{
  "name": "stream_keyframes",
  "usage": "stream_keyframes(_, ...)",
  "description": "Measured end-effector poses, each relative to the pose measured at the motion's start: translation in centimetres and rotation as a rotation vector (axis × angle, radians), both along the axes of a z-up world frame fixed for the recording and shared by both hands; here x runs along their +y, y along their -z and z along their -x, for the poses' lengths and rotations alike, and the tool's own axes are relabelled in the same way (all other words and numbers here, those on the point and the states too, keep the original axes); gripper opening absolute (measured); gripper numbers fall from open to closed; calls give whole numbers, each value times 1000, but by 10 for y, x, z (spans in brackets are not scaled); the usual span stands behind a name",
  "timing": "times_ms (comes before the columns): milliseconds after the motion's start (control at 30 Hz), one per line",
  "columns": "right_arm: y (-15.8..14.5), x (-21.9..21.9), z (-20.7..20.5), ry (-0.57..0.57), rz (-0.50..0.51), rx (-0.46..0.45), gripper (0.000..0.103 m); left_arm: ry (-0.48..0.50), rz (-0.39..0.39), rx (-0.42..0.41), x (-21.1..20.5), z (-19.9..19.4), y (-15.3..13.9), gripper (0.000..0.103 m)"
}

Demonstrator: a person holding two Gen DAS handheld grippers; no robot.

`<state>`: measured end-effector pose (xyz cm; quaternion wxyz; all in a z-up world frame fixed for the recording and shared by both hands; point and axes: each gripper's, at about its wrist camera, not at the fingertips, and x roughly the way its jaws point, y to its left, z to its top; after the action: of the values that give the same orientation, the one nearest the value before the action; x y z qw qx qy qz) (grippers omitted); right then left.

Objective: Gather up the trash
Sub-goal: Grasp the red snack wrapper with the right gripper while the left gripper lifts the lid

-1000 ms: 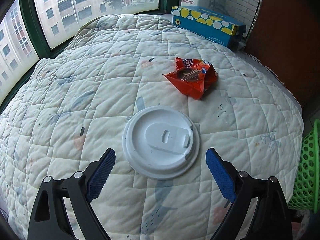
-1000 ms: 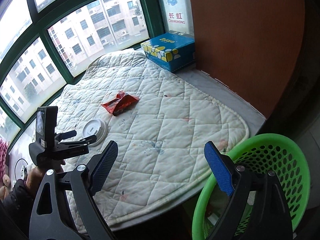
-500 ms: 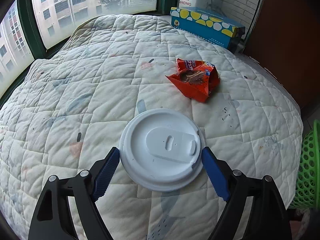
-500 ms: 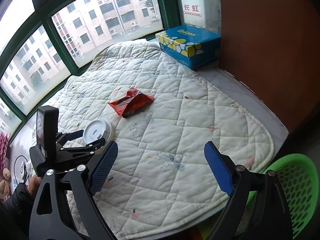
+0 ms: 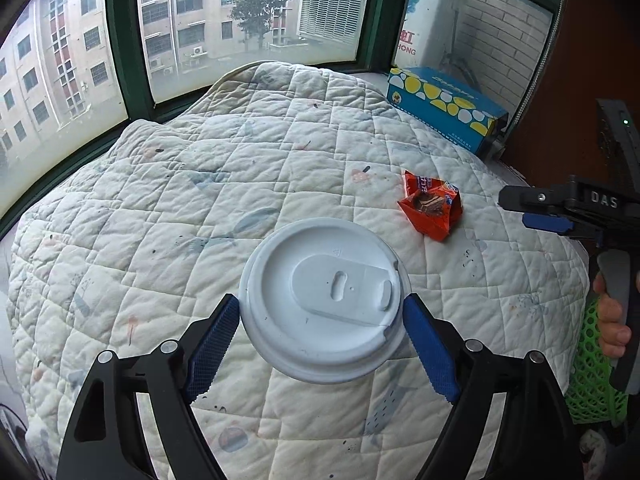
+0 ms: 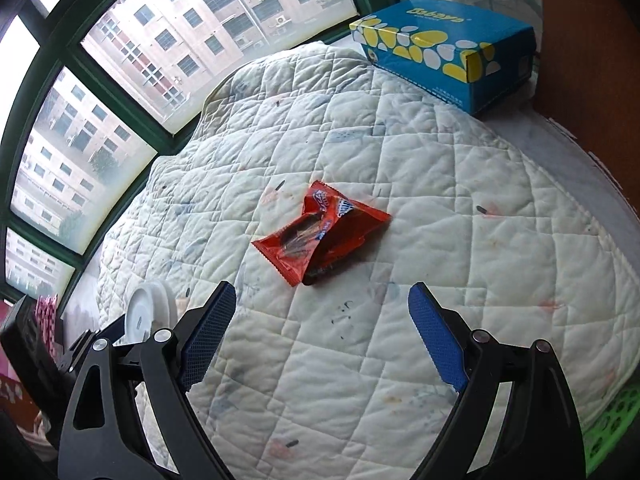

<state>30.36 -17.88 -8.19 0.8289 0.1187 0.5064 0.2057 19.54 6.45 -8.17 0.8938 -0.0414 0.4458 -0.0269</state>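
Observation:
A white plastic cup lid (image 5: 324, 300) is clamped between the blue pads of my left gripper (image 5: 322, 320), lifted and tilted off the quilt. It also shows small in the right wrist view (image 6: 146, 312). A crumpled red snack wrapper (image 6: 320, 236) lies on the quilt just ahead of my right gripper (image 6: 322, 324), which is open and empty above the quilt. The wrapper also shows in the left wrist view (image 5: 432, 208), with the right gripper's fingers (image 5: 544, 222) close to its right.
A quilted white pad (image 6: 440, 240) covers the window ledge. A blue and yellow tissue box (image 6: 444, 48) stands at the back right by a brown wall. A green mesh basket (image 5: 596, 380) sits below the ledge's right edge. Green-framed windows (image 5: 128, 40) run behind.
My left gripper closed on the lid and lifted it off the quilt. My right gripper moved from over the green basket forward to just short of the red wrapper.

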Motion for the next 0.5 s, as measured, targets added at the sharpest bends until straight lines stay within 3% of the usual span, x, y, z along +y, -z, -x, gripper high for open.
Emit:
stream_keyframes(367,48,35,-74,119,-9,161,85,-35,26,-15,32,7,1,80)
stream_keyframes(500,57,46,-84,148,49,178,84,-39,27,-12,36,9,3,80)
